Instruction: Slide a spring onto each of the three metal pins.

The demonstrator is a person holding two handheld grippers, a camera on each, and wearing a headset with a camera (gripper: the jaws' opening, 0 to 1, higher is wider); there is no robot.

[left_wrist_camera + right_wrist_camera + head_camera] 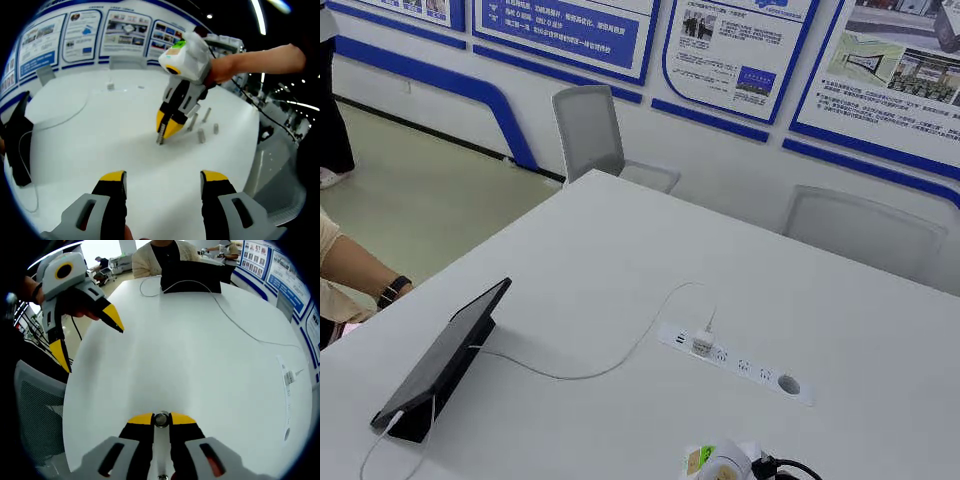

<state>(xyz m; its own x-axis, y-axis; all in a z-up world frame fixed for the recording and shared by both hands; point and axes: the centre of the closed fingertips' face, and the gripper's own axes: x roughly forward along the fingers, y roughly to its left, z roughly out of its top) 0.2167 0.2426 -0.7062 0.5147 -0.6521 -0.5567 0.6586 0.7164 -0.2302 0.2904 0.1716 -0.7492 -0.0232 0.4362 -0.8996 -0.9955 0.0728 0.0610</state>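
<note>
My right gripper (161, 421) is shut on a small metal spring (161, 418), seen end-on as a hollow ring between the yellow tips. From the left gripper view, the right gripper (165, 131) points down with the spring (160, 139) touching the white table (100, 150). Just right of it stand two thin upright pins (206, 115) and two shorter metal pieces (201, 135). My left gripper (164, 177) is open and holds nothing, a little back from the pins. It hangs above the table edge as the left gripper (90, 337) in the right gripper view.
A propped tablet (440, 365) stands at the table's left, with a white cable running to a power strip (735, 362). Two grey chairs (588, 130) line the far side. A person (160, 252) sits behind the tablet. A gripper's white housing (720, 465) shows at the bottom edge.
</note>
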